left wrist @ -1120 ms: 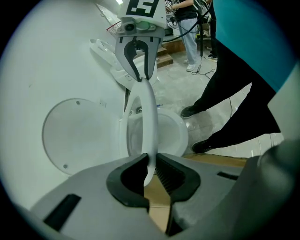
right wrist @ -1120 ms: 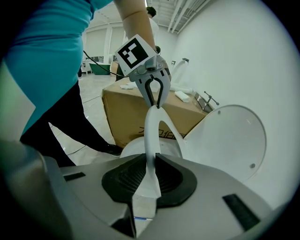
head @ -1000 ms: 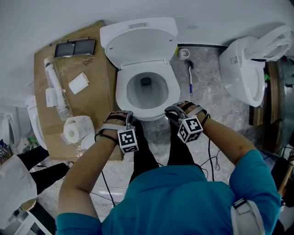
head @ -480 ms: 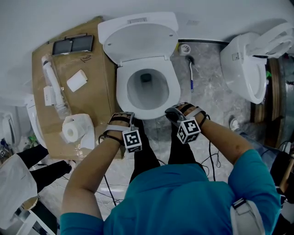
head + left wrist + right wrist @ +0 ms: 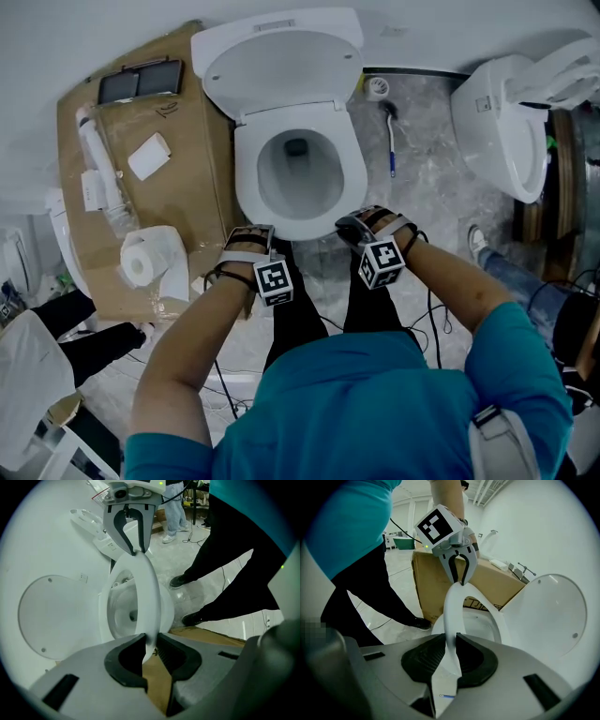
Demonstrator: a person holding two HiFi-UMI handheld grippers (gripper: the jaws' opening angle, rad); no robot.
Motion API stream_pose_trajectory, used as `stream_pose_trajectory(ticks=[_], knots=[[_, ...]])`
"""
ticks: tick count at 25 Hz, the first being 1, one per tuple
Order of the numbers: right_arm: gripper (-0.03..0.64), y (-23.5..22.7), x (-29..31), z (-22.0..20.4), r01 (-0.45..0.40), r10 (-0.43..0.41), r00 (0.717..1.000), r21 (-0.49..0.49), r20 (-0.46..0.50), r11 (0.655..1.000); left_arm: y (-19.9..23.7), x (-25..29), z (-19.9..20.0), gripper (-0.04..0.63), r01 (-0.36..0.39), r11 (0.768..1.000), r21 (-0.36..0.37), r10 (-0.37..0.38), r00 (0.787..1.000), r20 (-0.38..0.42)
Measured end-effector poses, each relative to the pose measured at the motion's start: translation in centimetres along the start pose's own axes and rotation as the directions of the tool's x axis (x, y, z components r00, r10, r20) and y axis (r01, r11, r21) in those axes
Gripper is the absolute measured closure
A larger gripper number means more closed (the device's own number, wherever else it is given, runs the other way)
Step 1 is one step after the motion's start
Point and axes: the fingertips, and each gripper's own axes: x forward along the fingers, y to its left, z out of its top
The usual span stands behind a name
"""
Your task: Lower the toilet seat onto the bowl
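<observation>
Glossy smooth toilet seat [image 5: 356, 178], matt brown cardboard box [image 5: 187, 187]

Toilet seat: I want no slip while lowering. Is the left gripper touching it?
Touching. The left gripper view shows the seat edge pinched between the jaws of the left gripper.

The head view looks steeply down from above the person onto the toilet bowl [image 5: 298, 178]. The gripper views sit low and close at the toilet seat's [image 5: 150, 590] front edge, facing each other. The left gripper view shows the right gripper [image 5: 135, 551], and the right gripper view shows the left gripper [image 5: 461, 581]. All three views share the seat and the raised lid [image 5: 281, 61].
</observation>
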Motion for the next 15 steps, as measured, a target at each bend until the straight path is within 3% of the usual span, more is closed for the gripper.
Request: stream_pose_trajectory(ticks=[9,15], knots=[[0.549,1.9,2.3,-1.1,-0.024,0.024,1.000,0.009,-0.011,1.000,-1.8,2.3,0.2,0.522,0.018,1.000,0.000,-0.018,0.999,-0.027],[0.549,2.8,3.4,-1.6,-0.034,0.034,0.999,0.009,-0.009,0.999,-3.0,3.5,0.1,0.515,0.087,0.996,0.029,-0.084,0.992,-0.096]])
